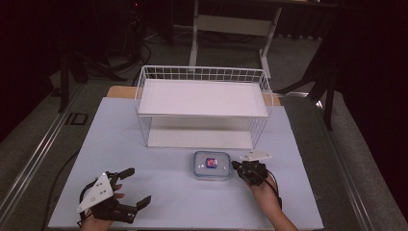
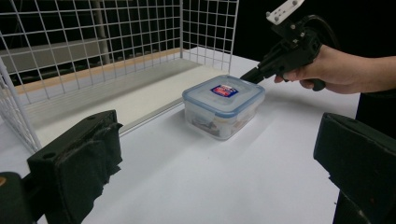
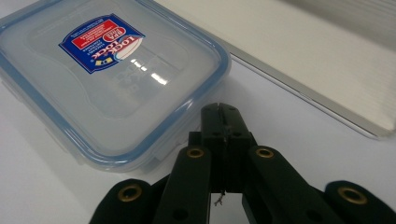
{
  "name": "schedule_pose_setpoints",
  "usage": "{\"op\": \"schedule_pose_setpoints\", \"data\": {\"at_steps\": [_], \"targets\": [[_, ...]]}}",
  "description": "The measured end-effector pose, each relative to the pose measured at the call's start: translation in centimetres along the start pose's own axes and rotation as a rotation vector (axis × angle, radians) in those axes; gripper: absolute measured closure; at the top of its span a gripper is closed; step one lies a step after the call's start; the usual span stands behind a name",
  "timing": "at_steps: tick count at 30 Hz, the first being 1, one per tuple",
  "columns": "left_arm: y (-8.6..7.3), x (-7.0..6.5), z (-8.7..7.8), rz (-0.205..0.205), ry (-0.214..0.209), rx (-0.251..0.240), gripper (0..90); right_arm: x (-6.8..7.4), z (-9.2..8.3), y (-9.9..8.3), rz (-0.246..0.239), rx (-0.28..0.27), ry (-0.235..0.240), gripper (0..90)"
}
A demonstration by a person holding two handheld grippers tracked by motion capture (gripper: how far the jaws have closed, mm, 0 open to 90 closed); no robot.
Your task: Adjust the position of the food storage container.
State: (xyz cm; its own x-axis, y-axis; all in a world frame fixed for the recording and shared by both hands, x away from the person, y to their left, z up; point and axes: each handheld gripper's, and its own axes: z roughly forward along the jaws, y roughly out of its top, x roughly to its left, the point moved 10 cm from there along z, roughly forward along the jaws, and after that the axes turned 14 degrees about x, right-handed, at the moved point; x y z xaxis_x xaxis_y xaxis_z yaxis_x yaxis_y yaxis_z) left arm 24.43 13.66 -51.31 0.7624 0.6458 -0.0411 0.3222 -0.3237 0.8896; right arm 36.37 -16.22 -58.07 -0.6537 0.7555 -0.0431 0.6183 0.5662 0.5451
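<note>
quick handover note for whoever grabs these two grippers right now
Left gripper: jaws open, empty, near the table's front left corner.
Right gripper: jaws shut, holding nothing, tips at the right edge of the food box; whether they touch it is unclear.
Food box: clear, blue-rimmed lid on, flat on the table just in front of the white wire rack.
Done: nothing visibly placed; both rack shelves are bare.
Left: probably grip the box and move it, perhaps onto the rack.

Clear box (image 1: 211, 165) with blue-edged lid, red-blue label (image 3: 101, 43); white wire rack (image 1: 202, 107); black tools.
</note>
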Motion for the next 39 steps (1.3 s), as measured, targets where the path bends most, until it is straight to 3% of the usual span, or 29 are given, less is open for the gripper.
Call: {"op": "schedule_pose_setpoints", "data": {"at_steps": [11, 33, 39], "targets": [[0.0, 0.1, 0.0, -0.007, 0.000, -0.002, 1.7, 0.1, 0.4, -1.0, 0.013, 0.026, 0.015, 90.0], [-0.2, 0.1, -0.3, -0.015, 0.003, -0.002, 1.7, 2.6, 2.7, 1.4, -0.036, 0.044, 0.043, 90.0], [-0.2, 0.1, -0.3, -0.012, 0.002, 0.000, 1.7, 2.7, 2.6, 1.5, -0.043, 0.038, 0.042, 90.0]]}}
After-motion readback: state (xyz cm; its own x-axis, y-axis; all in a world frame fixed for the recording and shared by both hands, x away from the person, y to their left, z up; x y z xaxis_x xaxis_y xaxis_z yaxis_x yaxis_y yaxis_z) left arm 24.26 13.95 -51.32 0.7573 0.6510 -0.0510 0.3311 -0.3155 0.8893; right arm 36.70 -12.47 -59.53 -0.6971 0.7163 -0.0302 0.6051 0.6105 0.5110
